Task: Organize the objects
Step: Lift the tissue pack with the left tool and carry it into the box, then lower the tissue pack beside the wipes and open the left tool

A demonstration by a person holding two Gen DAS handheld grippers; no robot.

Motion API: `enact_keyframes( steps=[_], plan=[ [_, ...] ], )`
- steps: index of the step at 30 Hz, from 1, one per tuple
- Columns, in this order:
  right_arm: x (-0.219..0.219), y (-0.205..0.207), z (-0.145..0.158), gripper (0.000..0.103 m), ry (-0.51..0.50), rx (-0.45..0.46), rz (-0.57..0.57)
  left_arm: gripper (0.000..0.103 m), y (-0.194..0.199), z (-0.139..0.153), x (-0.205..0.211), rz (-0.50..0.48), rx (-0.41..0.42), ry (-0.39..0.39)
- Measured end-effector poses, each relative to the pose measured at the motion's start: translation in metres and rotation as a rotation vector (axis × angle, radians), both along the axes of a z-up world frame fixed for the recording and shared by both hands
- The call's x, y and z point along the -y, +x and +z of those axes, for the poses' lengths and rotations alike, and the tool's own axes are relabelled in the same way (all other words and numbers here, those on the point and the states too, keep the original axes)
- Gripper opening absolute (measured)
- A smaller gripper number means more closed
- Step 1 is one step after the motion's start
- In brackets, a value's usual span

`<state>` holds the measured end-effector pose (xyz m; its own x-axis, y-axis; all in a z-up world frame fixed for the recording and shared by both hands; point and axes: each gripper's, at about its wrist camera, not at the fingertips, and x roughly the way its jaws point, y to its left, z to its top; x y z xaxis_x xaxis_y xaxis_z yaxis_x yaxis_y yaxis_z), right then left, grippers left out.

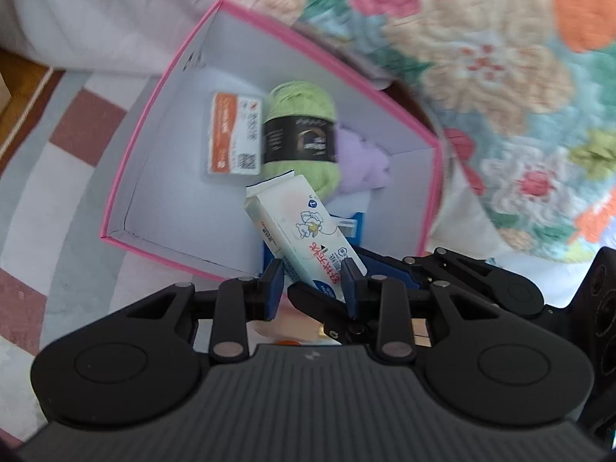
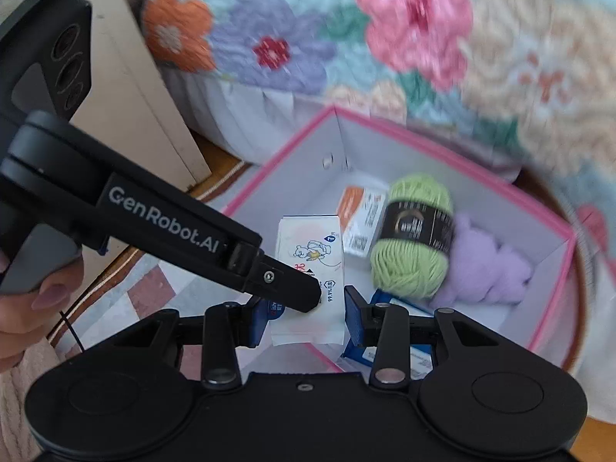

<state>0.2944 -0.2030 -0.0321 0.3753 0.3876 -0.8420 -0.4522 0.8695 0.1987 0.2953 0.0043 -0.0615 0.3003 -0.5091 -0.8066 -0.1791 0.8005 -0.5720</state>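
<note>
A white wipes pack (image 1: 308,235) with a cartoon bear print hangs over the near edge of a pink-rimmed white box (image 1: 154,115). My left gripper (image 1: 312,285) is shut on its lower end. My right gripper (image 2: 306,317) also has the pack (image 2: 312,265) between its fingers, jaws close beside it without clearly pressing. The left gripper's finger crosses in front in the right wrist view. Inside the box lie a green yarn ball (image 1: 300,138), a purple fluffy item (image 1: 362,161), an orange-and-white packet (image 1: 235,138) and a blue item (image 1: 354,227).
A floral quilt (image 1: 481,57) hangs behind and to the right of the box. A checked rug (image 1: 57,177) lies under the box. A beige board (image 2: 127,88) leans at the left in the right wrist view. The box also shows in the right wrist view (image 2: 554,281).
</note>
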Motion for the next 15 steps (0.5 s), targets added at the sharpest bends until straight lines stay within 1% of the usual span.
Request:
enact_keyframes(
  steps=[5,7,11,15],
  plan=[
    [0.003,0.022,-0.031,0.046,0.005,-0.062,0.005,0.03,0.022,-0.03,0.002,0.006,-0.068,0.02],
    [0.005,0.031,-0.041,0.046,0.009,-0.086,0.0,0.03,0.03,-0.038,0.006,0.001,-0.082,0.034],
    [0.01,0.042,-0.057,0.046,0.025,-0.137,-0.007,0.03,0.041,-0.052,0.01,-0.016,-0.109,0.05],
    [0.009,0.047,-0.068,0.046,0.028,-0.164,0.01,0.03,0.046,-0.06,0.011,-0.026,-0.122,0.069]
  ],
)
